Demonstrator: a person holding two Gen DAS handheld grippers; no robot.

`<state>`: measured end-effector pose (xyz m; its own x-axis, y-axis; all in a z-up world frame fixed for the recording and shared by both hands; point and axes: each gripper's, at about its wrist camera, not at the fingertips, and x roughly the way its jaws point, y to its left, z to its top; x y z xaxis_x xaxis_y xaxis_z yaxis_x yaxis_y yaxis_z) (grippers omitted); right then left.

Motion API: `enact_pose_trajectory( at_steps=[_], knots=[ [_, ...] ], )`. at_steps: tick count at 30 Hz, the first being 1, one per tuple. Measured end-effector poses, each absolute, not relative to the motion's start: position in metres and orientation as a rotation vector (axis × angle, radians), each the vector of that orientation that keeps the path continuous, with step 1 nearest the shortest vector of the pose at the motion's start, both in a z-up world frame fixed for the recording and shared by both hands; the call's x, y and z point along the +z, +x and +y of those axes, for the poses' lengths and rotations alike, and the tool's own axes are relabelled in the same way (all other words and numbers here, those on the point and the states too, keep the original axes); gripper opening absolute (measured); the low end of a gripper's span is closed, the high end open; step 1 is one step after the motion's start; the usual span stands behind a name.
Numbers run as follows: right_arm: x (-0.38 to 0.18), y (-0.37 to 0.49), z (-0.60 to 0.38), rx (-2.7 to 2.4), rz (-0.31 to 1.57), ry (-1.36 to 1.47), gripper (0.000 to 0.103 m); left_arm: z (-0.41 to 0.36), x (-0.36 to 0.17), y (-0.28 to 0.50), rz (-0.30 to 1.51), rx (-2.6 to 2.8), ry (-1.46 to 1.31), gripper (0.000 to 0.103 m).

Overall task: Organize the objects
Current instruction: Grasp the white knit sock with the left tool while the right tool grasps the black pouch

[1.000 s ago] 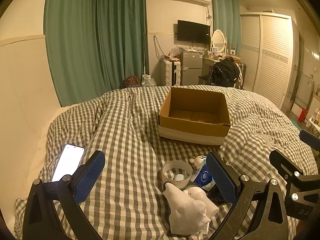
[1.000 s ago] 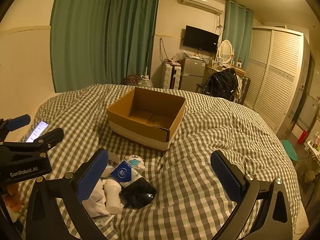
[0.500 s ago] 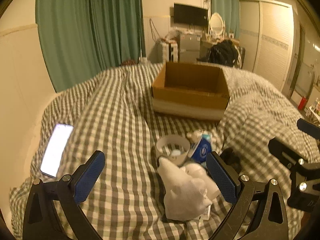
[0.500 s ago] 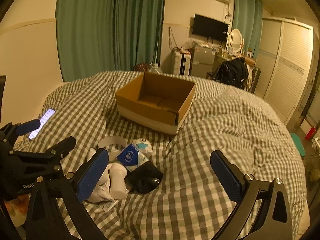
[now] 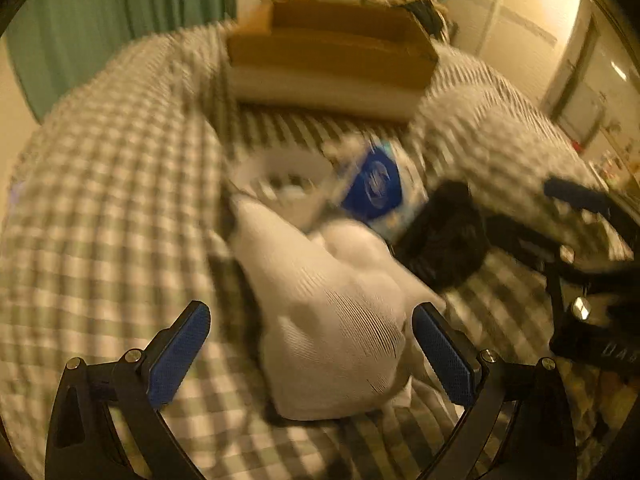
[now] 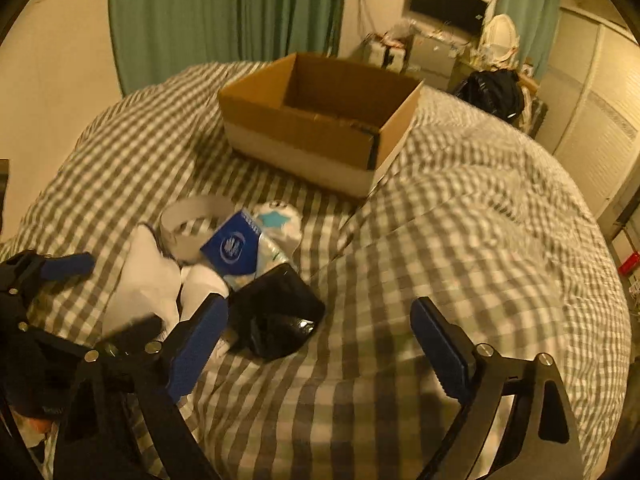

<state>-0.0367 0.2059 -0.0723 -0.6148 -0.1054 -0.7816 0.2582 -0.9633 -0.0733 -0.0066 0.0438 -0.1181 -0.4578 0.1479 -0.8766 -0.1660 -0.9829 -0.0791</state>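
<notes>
Left gripper [image 5: 310, 350] is hanging spread wide around the white sock [image 5: 324, 320], lying well short of the cardboard box [image 6: 320, 120]; right gripper [image 6: 320, 344] is also gaping, holding nothing. Sock is looking ribbed, soft, light and limp, so pinching its bunched middle is probably safest.

A bed covered by a gray-and-white checked quilt [image 6: 460, 220] fills the room under warm yellowish light. Behind the bed, green curtains [image 6: 224, 12] hang against a cream wall [image 6: 52, 60]. To the right of the curtains a black television [image 6: 448, 3] is mounted on the wall, with an oval mirror [image 6: 502, 36] just beside it. A louvered wardrobe [image 6: 592, 112] stands right of the bed.
</notes>
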Motion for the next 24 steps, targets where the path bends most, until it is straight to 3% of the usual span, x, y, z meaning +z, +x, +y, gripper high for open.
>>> enact_pose_trajectory(
  at_steps=[1, 2, 3, 4, 6, 11, 16, 20, 24],
  knots=[
    [-0.076, -0.039, 0.205, -2.624, 0.268, 1.273, 0.091, 0.044, -0.123, -0.008, 0.016, 2.520, -1.535, 0.102],
    [-0.078, -0.041, 0.203, -2.609, 0.271, 1.285, 0.090, 0.044, -0.128, -0.009, 0.013, 2.506, -1.552, 0.096],
    [-0.081, -0.044, 0.201, -2.589, 0.277, 1.293, 0.090, 0.044, -0.128, -0.009, -0.005, 2.492, -1.550, 0.088],
    [-0.083, -0.047, 0.199, -2.580, 0.284, 1.297, 0.090, 0.042, -0.128, -0.009, -0.042, 2.461, -1.535, 0.068],
    [-0.087, -0.052, 0.192, -2.549, 0.305, 1.303, 0.085, 0.039, -0.125, -0.010, -0.072, 2.461, -1.524, 0.060],
    [-0.103, -0.068, 0.182, -2.470, 0.295, 1.369, 0.071, 0.024, -0.109, -0.007, -0.075, 2.529, -1.486, 0.057],
    [-0.117, -0.079, 0.172, -2.421, 0.316, 1.450, 0.069, 0.010, -0.091, -0.004, 0.055, 2.711, -1.395, 0.057],
    [-0.125, -0.079, 0.158, -2.395, 0.375, 1.467, 0.058, -0.002, -0.093, -0.012, 0.024, 2.728, -1.413, 0.057],
    [-0.119, -0.072, 0.158, -2.423, 0.371, 1.425, 0.039, -0.001, -0.088, -0.004, 0.041, 2.740, -1.390, 0.057]
  ],
)
